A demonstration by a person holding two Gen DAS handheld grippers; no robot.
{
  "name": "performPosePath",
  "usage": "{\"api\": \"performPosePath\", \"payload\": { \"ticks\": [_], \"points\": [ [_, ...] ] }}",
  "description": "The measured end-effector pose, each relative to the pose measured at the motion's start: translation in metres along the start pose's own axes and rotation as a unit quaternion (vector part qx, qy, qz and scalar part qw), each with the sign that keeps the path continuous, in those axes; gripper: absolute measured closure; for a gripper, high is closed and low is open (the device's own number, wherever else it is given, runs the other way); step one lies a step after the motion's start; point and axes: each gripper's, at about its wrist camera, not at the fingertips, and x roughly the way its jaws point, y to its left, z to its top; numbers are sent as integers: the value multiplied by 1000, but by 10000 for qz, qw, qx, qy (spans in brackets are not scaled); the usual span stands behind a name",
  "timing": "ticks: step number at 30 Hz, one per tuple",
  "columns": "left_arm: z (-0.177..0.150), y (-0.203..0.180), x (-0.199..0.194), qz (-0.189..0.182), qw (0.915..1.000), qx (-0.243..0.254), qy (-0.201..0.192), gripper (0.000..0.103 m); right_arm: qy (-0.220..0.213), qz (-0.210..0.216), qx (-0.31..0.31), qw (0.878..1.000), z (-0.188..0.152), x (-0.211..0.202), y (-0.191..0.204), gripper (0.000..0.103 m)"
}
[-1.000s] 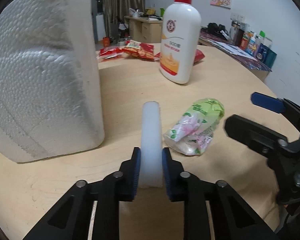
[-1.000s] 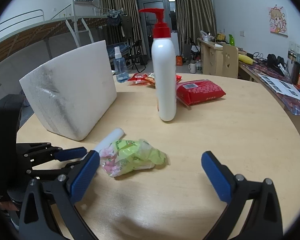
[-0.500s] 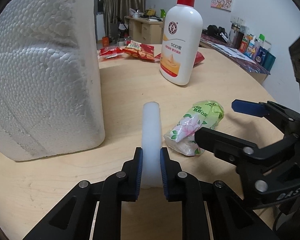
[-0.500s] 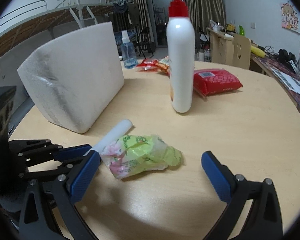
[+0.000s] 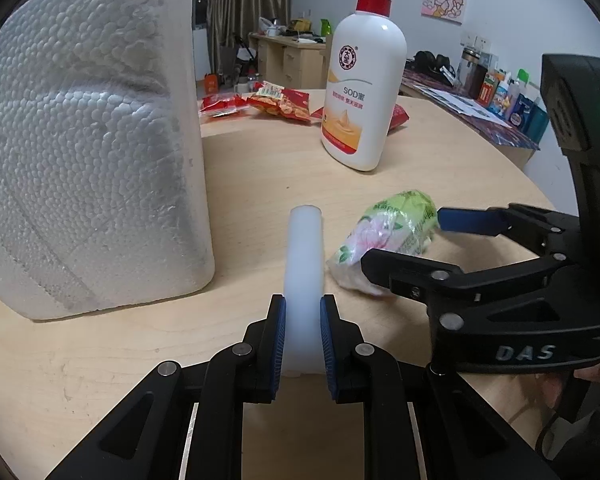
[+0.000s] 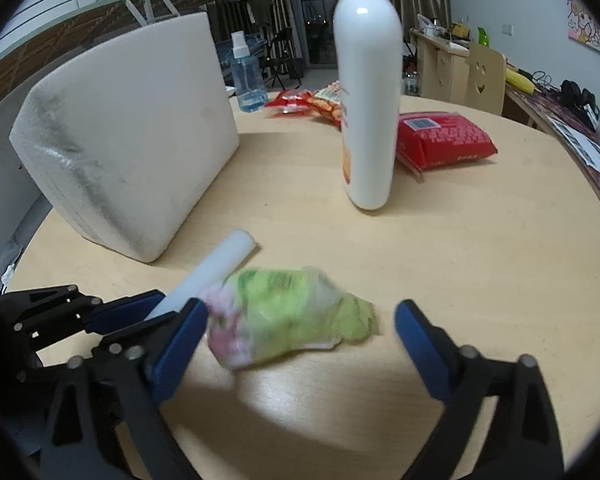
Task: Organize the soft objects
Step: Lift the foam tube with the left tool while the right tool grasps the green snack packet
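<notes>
1. The green tissue pack [image 6: 292,314] lies on the wooden table [image 6: 480,264], between the spread fingers of your right gripper [image 6: 296,344]. It sits nearer the left fingertip, which touches or nearly touches its pink end.
2. That right tool is released and wide, with nothing in it. Centre it before you squeeze: shift slightly left, so both pads meet the pack's middle instead of pinching a loose corner of wrapper.
3. The wrapper looks thin and crinkly, so it will likely slip or deform. Push the pads further along the pack, keep them low to the table, and close slowly.
4. Just left of the pack lies the white foam stick [image 5: 303,264], which your left gripper [image 5: 302,344] has clenched near its close end. The far end points ahead, away from that tool.
5. The two tools are crowded. Seen from the left wrist, the right gripper's near finger [image 5: 412,272] sits just beside the stick, so hold the left hand steady while the right one closes.
6. Ahead and left of both tools stands the styrofoam block [image 5: 92,152]; the lotion bottle [image 6: 366,96] stands further ahead. Neither blocks this grasp.
</notes>
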Motion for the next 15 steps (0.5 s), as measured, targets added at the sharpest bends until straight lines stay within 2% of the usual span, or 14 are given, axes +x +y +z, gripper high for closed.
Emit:
{"api": "performPosePath", "payload": {
  "ticks": [7,8,9,10,15],
  "points": [
    [0,0,0,-22,10000,-31,-9,85,48,-37,25,10000,0,2,3,39],
    [0,1,0,-30,10000,-44,-9,85,17,-41,19,10000,1,2,2,46],
    [-1,2,0,-46,10000,-63,1,85,7,6,10,10000,1,2,2,64],
    [-1,3,0,-48,10000,-69,-7,85,6,78,30,10000,1,2,1,70],
    [0,4,-4,-39,9999,-88,-79,85,-255,224,14,9994,1,-9,2,74]
  ]
}}
